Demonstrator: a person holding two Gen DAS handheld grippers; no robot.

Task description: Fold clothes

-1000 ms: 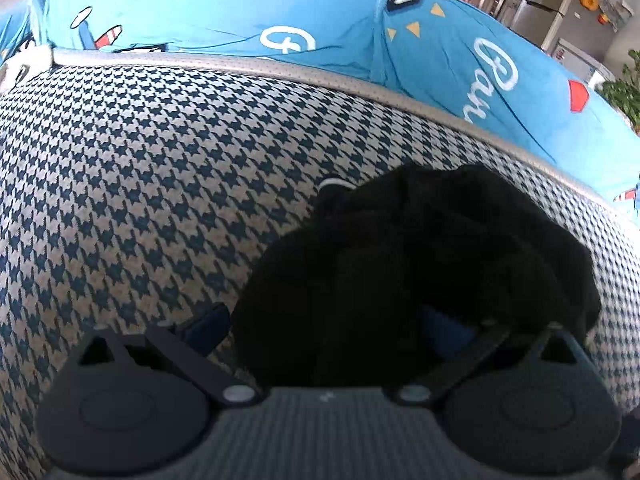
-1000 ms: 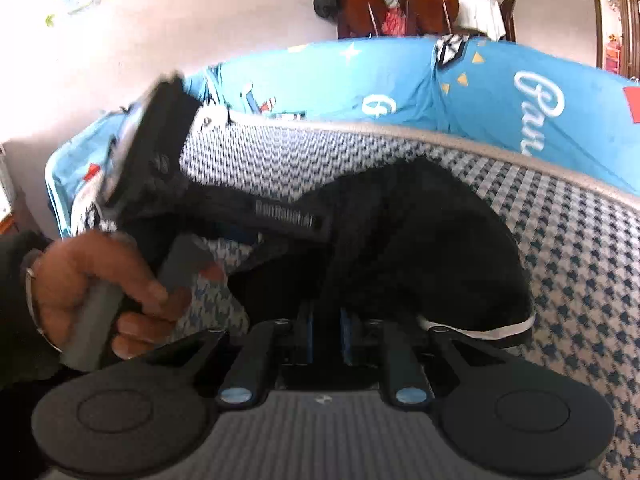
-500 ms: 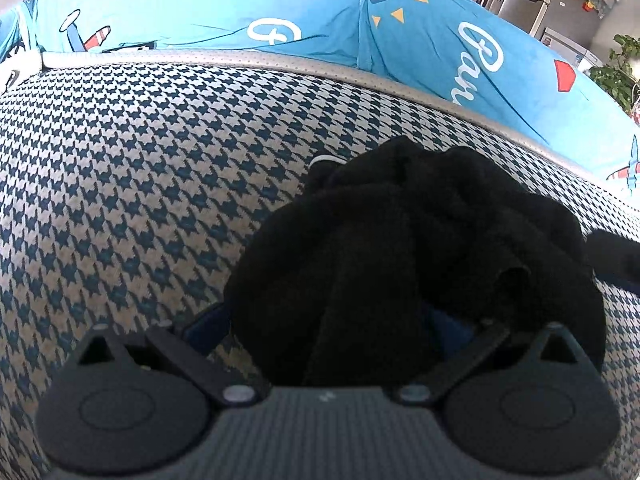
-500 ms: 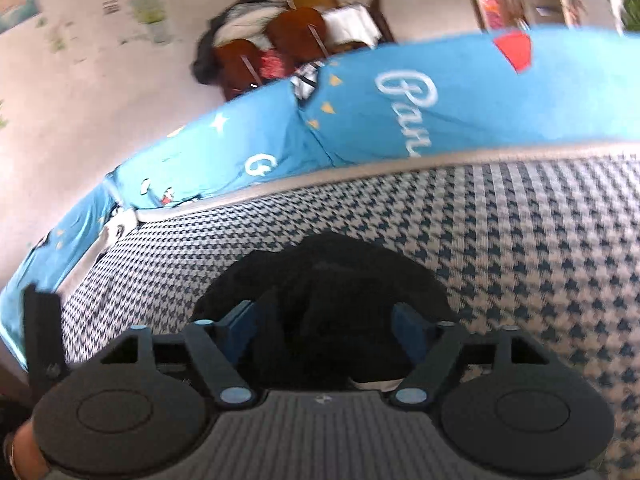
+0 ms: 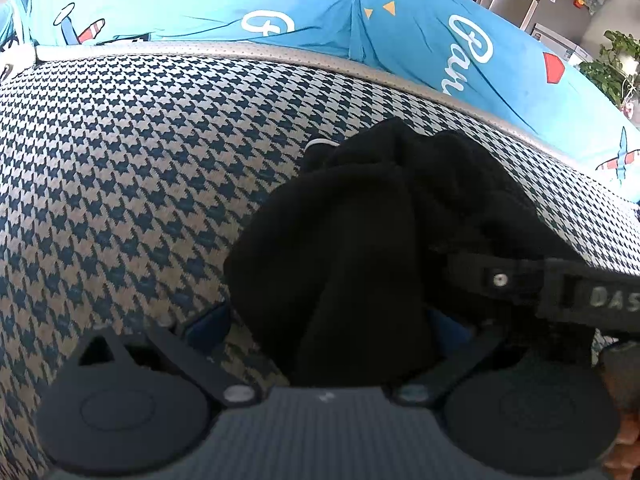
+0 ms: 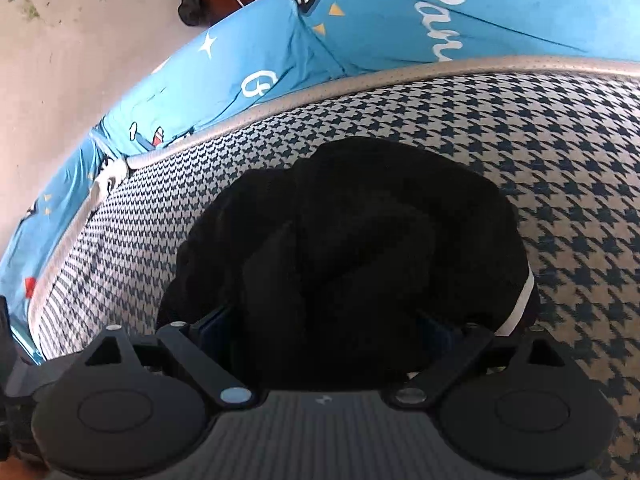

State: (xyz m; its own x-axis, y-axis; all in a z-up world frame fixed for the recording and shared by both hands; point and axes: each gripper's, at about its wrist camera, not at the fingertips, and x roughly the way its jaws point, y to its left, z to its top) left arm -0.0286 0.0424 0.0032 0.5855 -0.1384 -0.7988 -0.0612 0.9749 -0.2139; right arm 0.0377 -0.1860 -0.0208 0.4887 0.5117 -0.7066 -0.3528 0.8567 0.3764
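Black garment [image 6: 352,248] bunched on houndstooth cushion [image 5: 120,168]. Right gripper [image 6: 324,324] opening, cloth between pads, unpinched. Left gripper [image 5: 324,320] apart, straddling cloth. Best: pinch distinct edges, spread flat before folding.

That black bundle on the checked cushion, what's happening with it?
A person is folding clothes with a handheld gripper in each hand. The black garment lies bunched on the houndstooth cushion. The left gripper and right gripper both have it between their fingers. The right gripper's jaws are opening and look wide apart; whether the left is pinching is unclear.
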